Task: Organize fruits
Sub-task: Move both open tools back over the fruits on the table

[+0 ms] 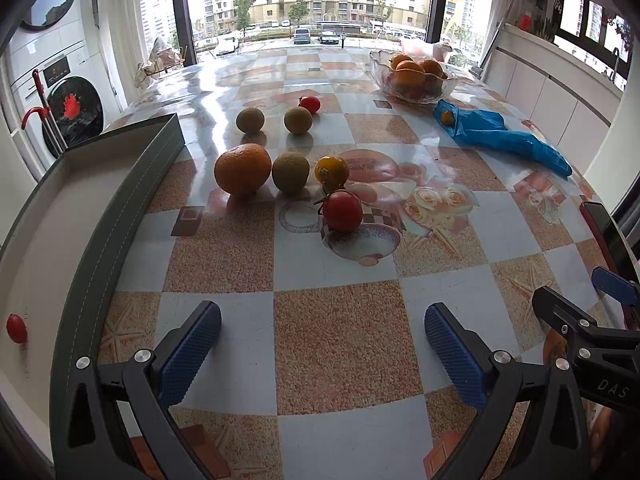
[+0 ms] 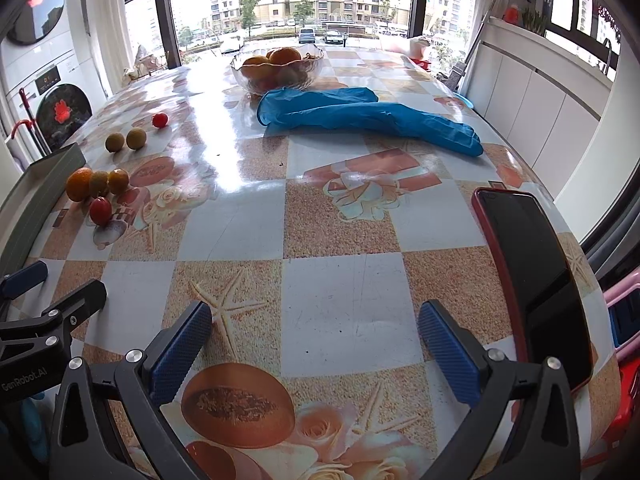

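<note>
Both the left gripper [image 1: 322, 344] and right gripper [image 2: 314, 344] are wide and empty, ready to move the fruits [image 1: 280, 168] into the tray [image 1: 120, 208].

On the desk [image 1: 340, 320] lie one large round orange [image 1: 242, 169], three dull green round fruits [image 1: 291, 172], two red tomatoes [image 1: 342, 211] and one yellow-orange tomato [image 1: 331, 169]. At nine o'clock, one small red tomato [image 1: 16, 328] sits in the grey tray [image 1: 120, 216]. At one o'clock stands one clear glass bowl [image 1: 412, 80].

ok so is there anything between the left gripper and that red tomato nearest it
No. In the left wrist view the stretch from the left gripper to the red tomato is bare checked tablecloth, with nothing lying in the way.
</note>
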Tool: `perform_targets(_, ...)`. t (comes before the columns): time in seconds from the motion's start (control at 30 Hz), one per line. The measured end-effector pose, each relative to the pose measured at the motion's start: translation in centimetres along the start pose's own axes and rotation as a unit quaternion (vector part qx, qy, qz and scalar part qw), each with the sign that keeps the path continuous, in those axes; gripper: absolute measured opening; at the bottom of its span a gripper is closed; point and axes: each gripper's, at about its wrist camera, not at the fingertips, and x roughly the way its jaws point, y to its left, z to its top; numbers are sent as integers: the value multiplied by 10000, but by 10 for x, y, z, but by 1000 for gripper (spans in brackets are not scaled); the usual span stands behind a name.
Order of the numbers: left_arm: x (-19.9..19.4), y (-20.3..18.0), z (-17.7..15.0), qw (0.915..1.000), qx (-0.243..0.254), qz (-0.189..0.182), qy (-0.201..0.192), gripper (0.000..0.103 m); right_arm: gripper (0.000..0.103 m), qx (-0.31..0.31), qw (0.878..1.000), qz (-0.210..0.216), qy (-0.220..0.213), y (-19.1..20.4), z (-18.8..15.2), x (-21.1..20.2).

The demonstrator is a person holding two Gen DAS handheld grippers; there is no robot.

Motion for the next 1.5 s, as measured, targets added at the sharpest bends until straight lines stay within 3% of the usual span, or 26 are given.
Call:
perform_targets(1.2,-1,0,0,10000,14,-80,-6,102,103,32,10000,-34,42,1,2,1)
perform_targets(1.33,-9,11,-3,9990,-226,-360,-135,102,103,77,9998,-78,180,2,6,3)
perform_targets(1.43,-20,28,-8,9963,-532,-637,-221,102,103,239,9972,-154,690,6,19,9)
perform_targets(1.5,-30,39,-12,9948,-649,-712,-328,102,103,170,9966,110,799,15,30,14)
